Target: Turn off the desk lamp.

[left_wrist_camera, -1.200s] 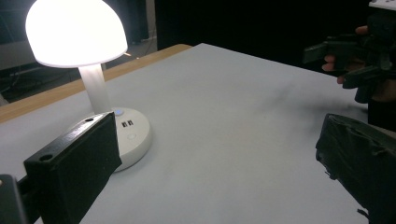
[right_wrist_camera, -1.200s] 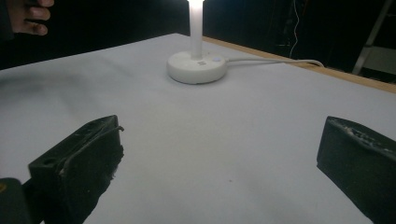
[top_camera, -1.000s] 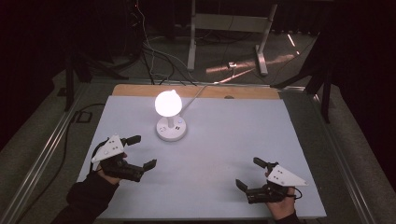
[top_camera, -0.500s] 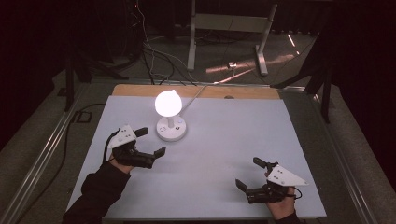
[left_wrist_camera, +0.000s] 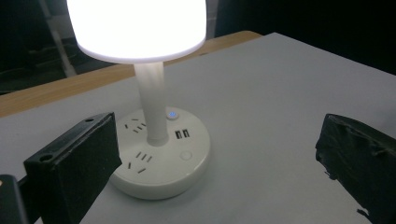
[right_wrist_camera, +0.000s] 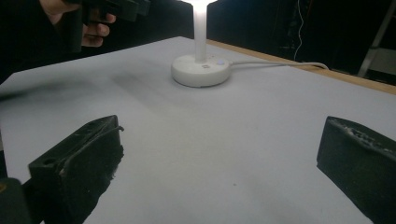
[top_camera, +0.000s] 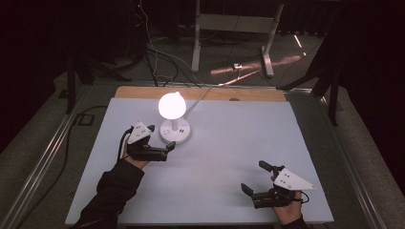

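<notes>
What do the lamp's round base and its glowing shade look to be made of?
Lamp base: likely smooth white moulded plastic with a soft sheen, with socket slots, USB ports and a lit button set in. Shade: seemingly translucent white plastic or frosted glass, since the light glows evenly through it; which of the two is unclear.

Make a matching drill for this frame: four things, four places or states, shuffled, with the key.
Things:
1. lamp
2. left gripper
3. right gripper
4. white cable

Places or states:
A. open, low over the near right part of the table
B. runs from the lamp's base to the table's far edge
C. lit, standing on a round white base with sockets
D. open, close beside the lamp's base

Pairs: 1-C, 2-D, 3-A, 4-B
</notes>
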`<state>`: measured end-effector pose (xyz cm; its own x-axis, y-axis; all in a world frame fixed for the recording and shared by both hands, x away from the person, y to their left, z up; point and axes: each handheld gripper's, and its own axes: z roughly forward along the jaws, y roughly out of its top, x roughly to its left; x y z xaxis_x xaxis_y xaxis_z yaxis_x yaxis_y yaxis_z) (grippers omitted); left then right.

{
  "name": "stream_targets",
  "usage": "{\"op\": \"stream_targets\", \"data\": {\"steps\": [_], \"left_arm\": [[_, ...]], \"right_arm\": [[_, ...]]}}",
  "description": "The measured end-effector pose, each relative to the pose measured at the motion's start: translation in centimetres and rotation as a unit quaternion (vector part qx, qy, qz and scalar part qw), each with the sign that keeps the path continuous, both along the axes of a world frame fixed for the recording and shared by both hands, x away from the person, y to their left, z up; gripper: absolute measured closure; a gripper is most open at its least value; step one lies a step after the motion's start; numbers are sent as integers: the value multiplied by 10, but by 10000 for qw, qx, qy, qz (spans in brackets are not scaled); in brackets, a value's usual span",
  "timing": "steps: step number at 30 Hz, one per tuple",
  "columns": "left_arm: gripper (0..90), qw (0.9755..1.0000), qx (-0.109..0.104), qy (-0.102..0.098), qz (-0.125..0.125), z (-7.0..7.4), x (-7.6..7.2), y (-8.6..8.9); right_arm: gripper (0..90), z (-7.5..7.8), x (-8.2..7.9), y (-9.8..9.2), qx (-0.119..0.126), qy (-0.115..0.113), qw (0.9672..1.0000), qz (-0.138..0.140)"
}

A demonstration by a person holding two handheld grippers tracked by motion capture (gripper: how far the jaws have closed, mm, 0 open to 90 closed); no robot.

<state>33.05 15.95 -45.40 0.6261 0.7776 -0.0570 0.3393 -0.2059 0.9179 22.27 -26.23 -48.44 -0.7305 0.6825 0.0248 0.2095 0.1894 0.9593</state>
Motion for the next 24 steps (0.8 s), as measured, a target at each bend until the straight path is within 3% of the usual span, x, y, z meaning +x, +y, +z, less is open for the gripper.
{"op": "stream_targets", "data": {"steps": [4,9,18,20,23,24], "left_arm": [[23,9997,-39,93,223,-4,6,-4],[47,9991,23,313,270,-10,13,-9],[85,9974,379,548,273,-19,24,-23],[164,9970,408,559,340,-20,26,-25],[210,9966,458,600,318,-22,28,-27],[274,9963,491,622,341,-23,29,-27]], "right_arm": [[0,0,0,0,3,3,10000,14],[0,0,0,0,20,15,10000,20],[0,0,0,0,29,24,10000,44],[0,0,1,-1,51,16,10000,48],[0,0,1,-1,46,15,10000,51],[0,0,1,-1,50,24,10000,60]]}}
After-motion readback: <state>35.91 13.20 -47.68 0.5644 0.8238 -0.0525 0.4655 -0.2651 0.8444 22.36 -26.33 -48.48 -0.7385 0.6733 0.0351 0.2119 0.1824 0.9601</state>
